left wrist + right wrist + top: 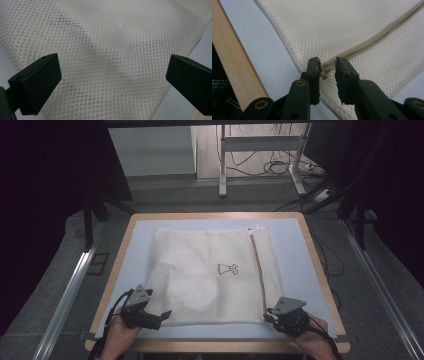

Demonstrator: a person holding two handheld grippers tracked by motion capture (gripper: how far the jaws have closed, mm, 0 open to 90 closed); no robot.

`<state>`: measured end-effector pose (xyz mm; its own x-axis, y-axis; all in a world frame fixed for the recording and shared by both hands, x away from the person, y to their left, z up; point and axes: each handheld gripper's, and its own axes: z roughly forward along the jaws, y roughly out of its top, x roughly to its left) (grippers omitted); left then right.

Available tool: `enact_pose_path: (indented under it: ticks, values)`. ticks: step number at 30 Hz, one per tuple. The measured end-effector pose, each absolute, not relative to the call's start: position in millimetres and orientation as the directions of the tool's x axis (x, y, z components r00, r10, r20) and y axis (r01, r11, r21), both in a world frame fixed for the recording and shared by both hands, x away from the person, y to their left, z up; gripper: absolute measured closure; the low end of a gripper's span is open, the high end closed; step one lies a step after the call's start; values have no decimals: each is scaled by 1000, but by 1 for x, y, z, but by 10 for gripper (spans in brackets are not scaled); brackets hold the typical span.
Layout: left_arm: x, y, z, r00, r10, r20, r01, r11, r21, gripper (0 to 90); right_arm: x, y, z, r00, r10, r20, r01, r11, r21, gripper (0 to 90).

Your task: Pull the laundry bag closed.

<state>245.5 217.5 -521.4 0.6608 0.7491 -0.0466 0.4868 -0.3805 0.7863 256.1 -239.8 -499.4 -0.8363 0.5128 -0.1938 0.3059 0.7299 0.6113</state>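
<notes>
While I am kneeling my hands at the near edge of the table [320,270], I am bringing my right gripper [327,71] onto the near right corner of the mesh laundry bag [210,270], where the beige zipper [372,41] is ending. Its jaws are standing narrowed around the small zipper pull [323,74], with a thin gap showing on one side, so I am not yet clamping it. At the near left corner I am holding my left gripper [161,314] released, its jaws spread wide over the netting with nothing between the pads. Farther out, the bag is lying flat across the pale blue tabletop, a small black print [227,268] sitting near its middle and the zipper running away along its right side
</notes>
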Motion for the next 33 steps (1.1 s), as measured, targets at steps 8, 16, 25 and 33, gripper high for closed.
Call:
enact_pose_path:
  ticks: [8, 16, 25, 33]
  values:
    - [246, 216, -520, 661, 747, -66, 495, -369, 787, 0, 257, -239, -499, -838, 512, -188, 313, 734, 602, 817]
    - [244, 206, -518, 666, 745, -46, 500, -399, 769, 11, 256, -236, -499, -846, 503, -178, 318, 743, 589, 855]
    - [245, 190, -516, 692, 721, -41, 489, -426, 761, 12, 260, -241, -497, -847, 518, -122, 346, 710, 613, 852]
    - [248, 177, -512, 726, 686, -57, 472, -437, 766, 6, 261, -243, -498, -848, 519, -107, 355, 705, 614, 855]
